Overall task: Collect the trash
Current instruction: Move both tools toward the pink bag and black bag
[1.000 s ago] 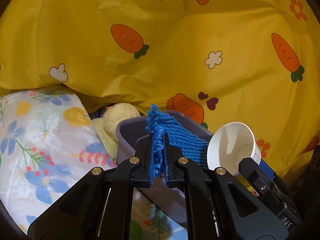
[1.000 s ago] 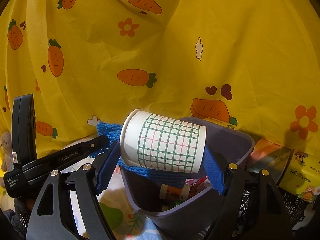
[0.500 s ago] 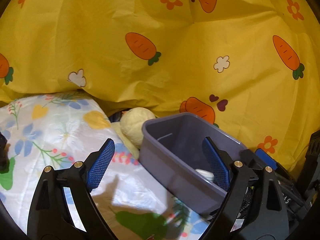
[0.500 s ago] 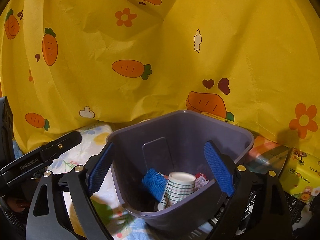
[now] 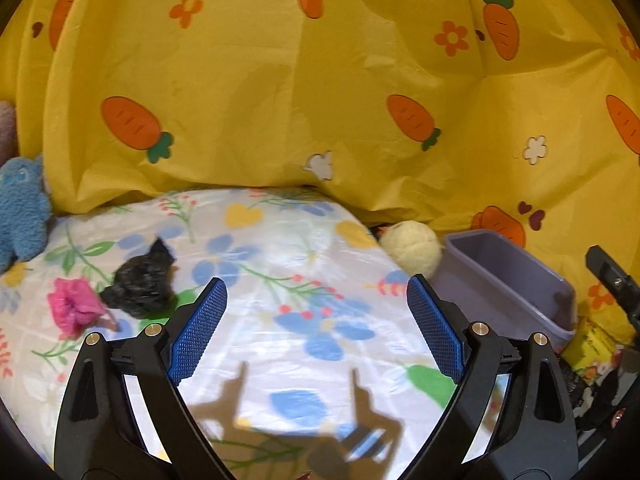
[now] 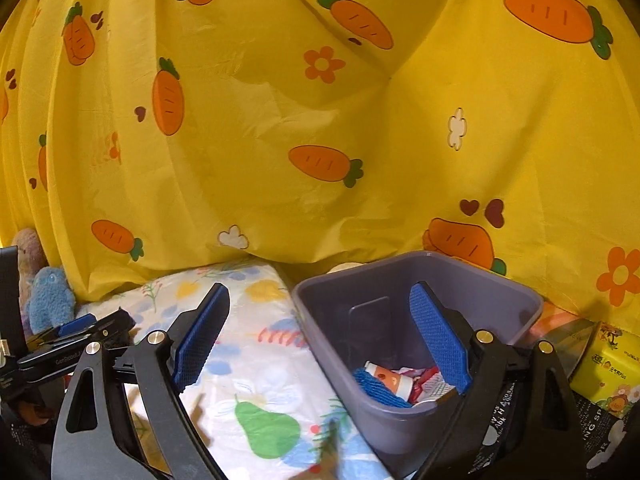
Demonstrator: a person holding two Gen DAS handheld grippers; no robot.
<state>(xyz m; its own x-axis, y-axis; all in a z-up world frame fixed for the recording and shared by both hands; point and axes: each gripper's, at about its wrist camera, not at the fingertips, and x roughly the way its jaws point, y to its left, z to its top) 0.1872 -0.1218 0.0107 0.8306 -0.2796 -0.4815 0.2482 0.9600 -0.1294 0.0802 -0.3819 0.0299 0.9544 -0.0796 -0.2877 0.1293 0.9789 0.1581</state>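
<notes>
Both tongs stand wide apart and hold nothing — the left tongs (image 5: 316, 328) hover over the floral sheet (image 5: 280, 248), the right tongs (image 6: 320, 336) straddle the near rim of the purple bin (image 6: 516, 296). Inside the bin lie a blue net scrubber (image 6: 376, 388), a small cup (image 6: 390, 380) and red-and-white scraps. On the sheet to the left a black crumpled piece (image 5: 140, 280) touches a pink crumpled piece (image 5: 74, 306) — well apart from the bin.
</notes>
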